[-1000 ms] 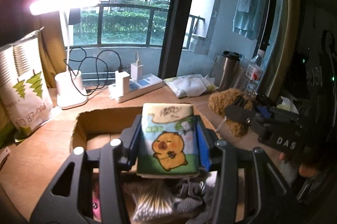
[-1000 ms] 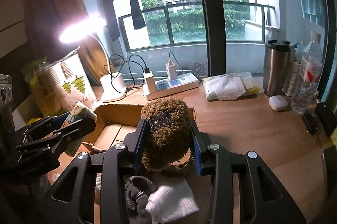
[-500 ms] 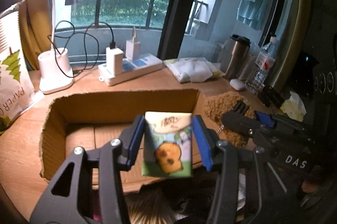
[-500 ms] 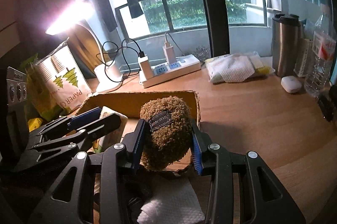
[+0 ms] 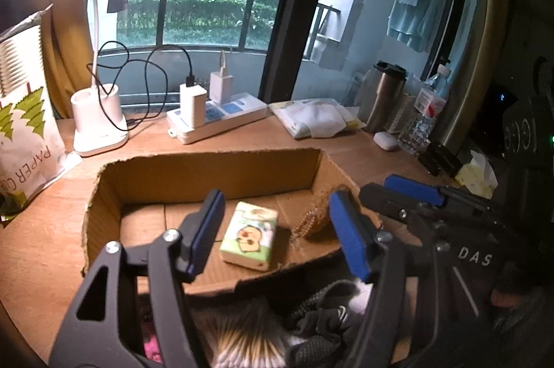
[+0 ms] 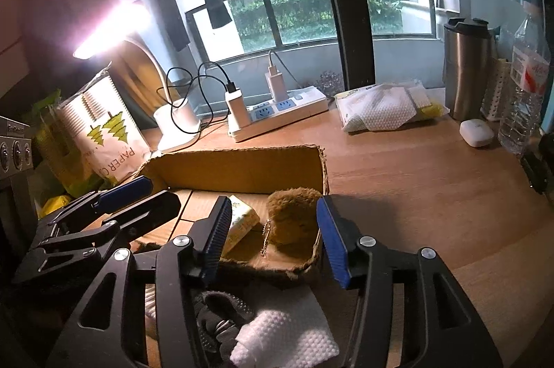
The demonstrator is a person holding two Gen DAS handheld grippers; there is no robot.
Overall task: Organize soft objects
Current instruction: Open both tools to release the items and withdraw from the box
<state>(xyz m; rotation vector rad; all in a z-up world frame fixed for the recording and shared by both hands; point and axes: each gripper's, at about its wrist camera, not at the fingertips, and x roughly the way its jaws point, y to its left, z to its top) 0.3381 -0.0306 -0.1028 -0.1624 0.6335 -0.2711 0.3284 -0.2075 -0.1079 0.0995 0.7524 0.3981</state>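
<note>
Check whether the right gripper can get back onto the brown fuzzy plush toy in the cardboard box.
Probably yes. The brown fuzzy plush toy sits uncovered in the cardboard box, just ahead of the right gripper, whose jaws are opening with nothing pressing on it.

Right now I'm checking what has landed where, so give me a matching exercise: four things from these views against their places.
Things:
1. tissue pack
2. brown plush toy
3. earbud case
4. white cloth

Places:
A. on the desk beside the water bottle
B. outside the cardboard box, at its near edge
C. lying on the box floor
D. in the box's right corner

Pairs: 1-C, 2-D, 3-A, 4-B
</note>
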